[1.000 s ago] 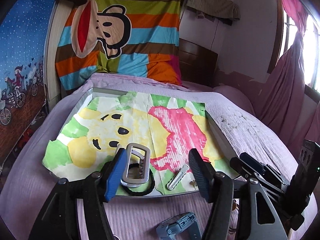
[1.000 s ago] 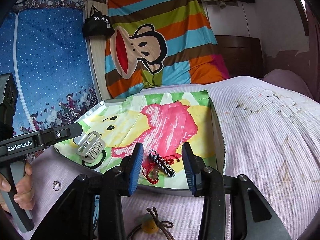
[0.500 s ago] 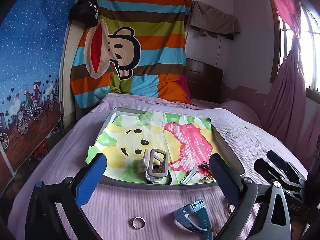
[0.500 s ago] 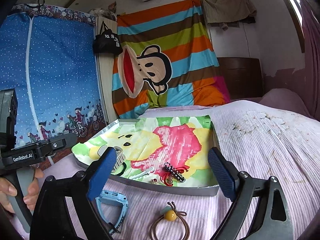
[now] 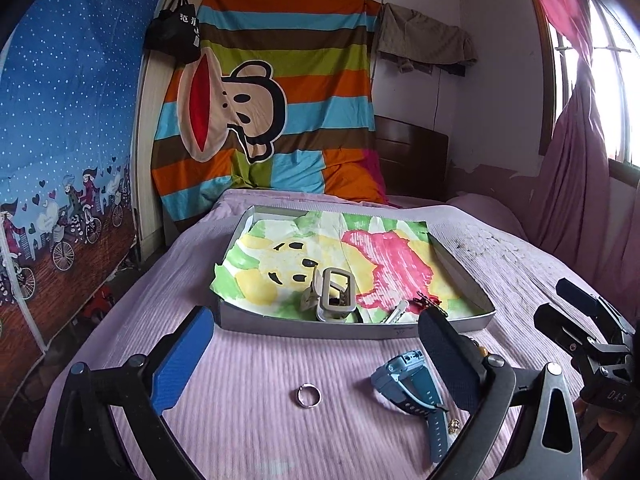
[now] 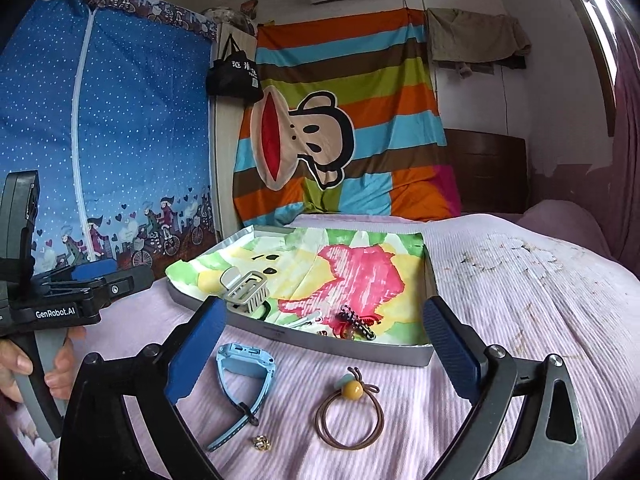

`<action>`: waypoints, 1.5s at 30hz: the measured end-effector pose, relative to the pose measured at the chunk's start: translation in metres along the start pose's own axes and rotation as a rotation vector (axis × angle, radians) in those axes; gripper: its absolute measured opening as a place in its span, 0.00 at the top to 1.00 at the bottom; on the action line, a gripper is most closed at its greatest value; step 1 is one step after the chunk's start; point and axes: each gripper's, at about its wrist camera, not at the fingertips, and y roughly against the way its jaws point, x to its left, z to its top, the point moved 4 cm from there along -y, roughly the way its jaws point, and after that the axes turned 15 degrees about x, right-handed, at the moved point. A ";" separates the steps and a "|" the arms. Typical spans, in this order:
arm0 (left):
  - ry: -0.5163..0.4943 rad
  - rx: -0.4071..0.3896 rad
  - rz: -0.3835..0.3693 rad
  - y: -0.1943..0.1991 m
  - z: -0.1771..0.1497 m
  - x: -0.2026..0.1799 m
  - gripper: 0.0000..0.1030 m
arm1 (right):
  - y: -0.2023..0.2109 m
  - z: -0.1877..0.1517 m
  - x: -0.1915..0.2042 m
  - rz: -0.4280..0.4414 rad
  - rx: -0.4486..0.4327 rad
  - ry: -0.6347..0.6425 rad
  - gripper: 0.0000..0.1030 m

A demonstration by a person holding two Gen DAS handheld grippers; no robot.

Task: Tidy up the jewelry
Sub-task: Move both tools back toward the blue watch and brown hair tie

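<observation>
Everything's laid out on a bed [image 5: 256, 360] with a ribbed lilac cover. Sitting on it is a shallow grey tray [image 6: 360, 346] lined with a yellow, pink and green cartoon cloth [image 5: 384, 256], long side running left-right across the view.

Both grippers hang over the near edge of the bed, holding nothing. The left gripper [image 5: 316, 356] has its blue fingers [image 5: 182, 364] spread wide, same with the right gripper [image 6: 324, 354].

In the tray: a big grey claw clip [image 5: 335, 294] near the front wall, its long axis pointing away from the camera, a slim silver hair clip [image 5: 396, 311] lying diagonally beside it, and a black-and-white clip on some red beads [image 6: 356, 324] to the right.

In front of the tray, on the bed: a blue smartwatch [image 6: 244, 384] with its strap trailing toward the camera, a brown hair tie with a yellow bead [image 6: 350, 412] lying flat, a silver ring [image 5: 308, 395] flat on the cover, and a tiny gold piece [image 6: 262, 443] by the strap end.
</observation>
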 end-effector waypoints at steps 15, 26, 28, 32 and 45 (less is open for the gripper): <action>-0.053 0.077 -0.020 -0.002 -0.041 -0.006 0.00 | 0.016 -0.034 -0.015 -0.028 0.083 -0.048 0.06; -0.159 0.163 -0.020 -0.015 -0.045 -0.025 0.00 | -0.011 -0.049 -0.032 -0.057 0.220 -0.098 0.06; -0.179 0.176 -0.019 -0.018 -0.046 -0.029 0.00 | -0.018 -0.053 -0.033 -0.062 0.248 -0.106 0.06; -0.208 0.197 -0.027 -0.022 -0.046 -0.036 0.00 | -0.031 -0.060 -0.035 -0.081 0.303 -0.115 0.06; -0.225 0.280 -0.087 -0.044 -0.048 -0.057 0.21 | -0.049 -0.069 -0.037 -0.078 0.355 -0.153 0.08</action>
